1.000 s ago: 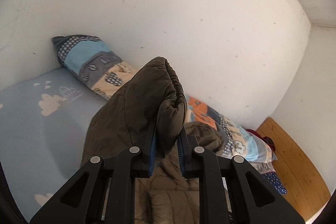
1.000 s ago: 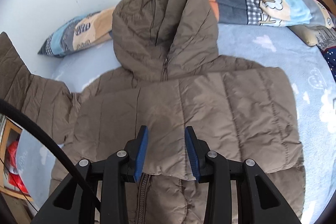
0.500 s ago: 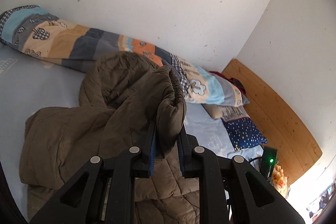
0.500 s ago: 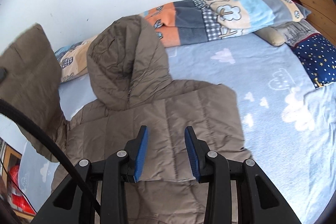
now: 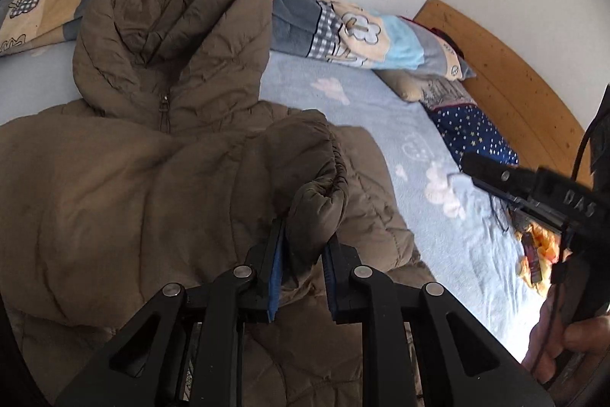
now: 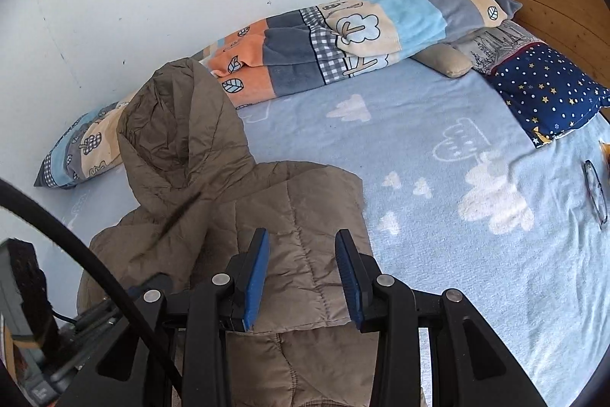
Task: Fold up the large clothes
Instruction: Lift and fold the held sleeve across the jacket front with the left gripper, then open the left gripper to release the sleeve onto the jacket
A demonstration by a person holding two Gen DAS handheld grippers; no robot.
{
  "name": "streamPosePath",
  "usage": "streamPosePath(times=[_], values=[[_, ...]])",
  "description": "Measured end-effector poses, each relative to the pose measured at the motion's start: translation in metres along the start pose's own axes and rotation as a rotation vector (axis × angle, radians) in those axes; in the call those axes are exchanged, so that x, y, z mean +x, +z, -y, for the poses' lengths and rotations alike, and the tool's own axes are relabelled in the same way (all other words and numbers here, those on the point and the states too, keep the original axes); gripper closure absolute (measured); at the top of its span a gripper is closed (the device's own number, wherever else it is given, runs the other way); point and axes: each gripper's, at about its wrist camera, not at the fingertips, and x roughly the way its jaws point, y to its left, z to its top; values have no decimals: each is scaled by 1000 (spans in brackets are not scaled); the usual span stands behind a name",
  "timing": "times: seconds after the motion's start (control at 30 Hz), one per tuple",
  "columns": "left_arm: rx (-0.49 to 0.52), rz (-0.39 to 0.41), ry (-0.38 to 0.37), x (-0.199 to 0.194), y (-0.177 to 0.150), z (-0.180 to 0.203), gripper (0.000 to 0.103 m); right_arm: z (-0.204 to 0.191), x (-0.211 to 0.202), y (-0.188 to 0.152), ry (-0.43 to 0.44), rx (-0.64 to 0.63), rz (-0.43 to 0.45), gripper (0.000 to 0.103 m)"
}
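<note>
Left wrist view: bed with a pale blue cloud-print blanket fills the frame, and the brown hooded puffer jacket lies across its left and centre, hood toward the patchwork pillow at upper centre. Left gripper, at lower centre, pinches the jacket's elastic sleeve cuff between its jaws, which have just eased slightly apart. Right gripper hovers with jaws spread above the jacket's folded side, gripping nothing.

Left claw clamped, angled down; right claw apparently parted, empty.
</note>
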Motion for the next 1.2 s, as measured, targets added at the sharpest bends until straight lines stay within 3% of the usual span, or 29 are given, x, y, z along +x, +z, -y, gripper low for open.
streamPosePath(times=[0.1, 0.2, 0.3, 0.4, 0.5, 0.63, 0.7, 0.83, 0.9, 1.07, 1.2], values=[[-2, -54, -15, 9, -9, 1, 71, 2, 0, 1, 5, 3, -1, 64], [7, -59, -24, -3, -11, 6, 57, 0, 0, 0, 17, 7, -4, 64], [5, -13, -34, -37, -8, 8, 40, 1, 1, 0, 60, 37, -14, 64], [22, 45, 4, -79, -6, 0, 39, 2, 6, -1, 127, 80, -47, 60], [28, 83, 130, -122, -8, -25, 34, 5, 15, -5, 214, 139, -99, 45], [-18, 106, 297, -162, -21, -93, 29, 8, 36, -19, 295, 230, -189, 42], [-35, 98, 422, -170, -29, -138, 29, 6, 48, -27, 310, 251, -237, 42], [-148, 25, 464, -176, -45, -214, 29, 0, 62, -37, 340, 295, -285, 42], [-112, -1, 468, -176, -52, -227, 29, -4, 67, -41, 350, 315, -300, 42], [183, -101, 545, -143, -68, -209, 29, -14, 76, -44, 342, 322, -319, 40], [224, -124, 552, -127, -74, -211, 29, -22, 85, -48, 332, 314, -338, 39]])
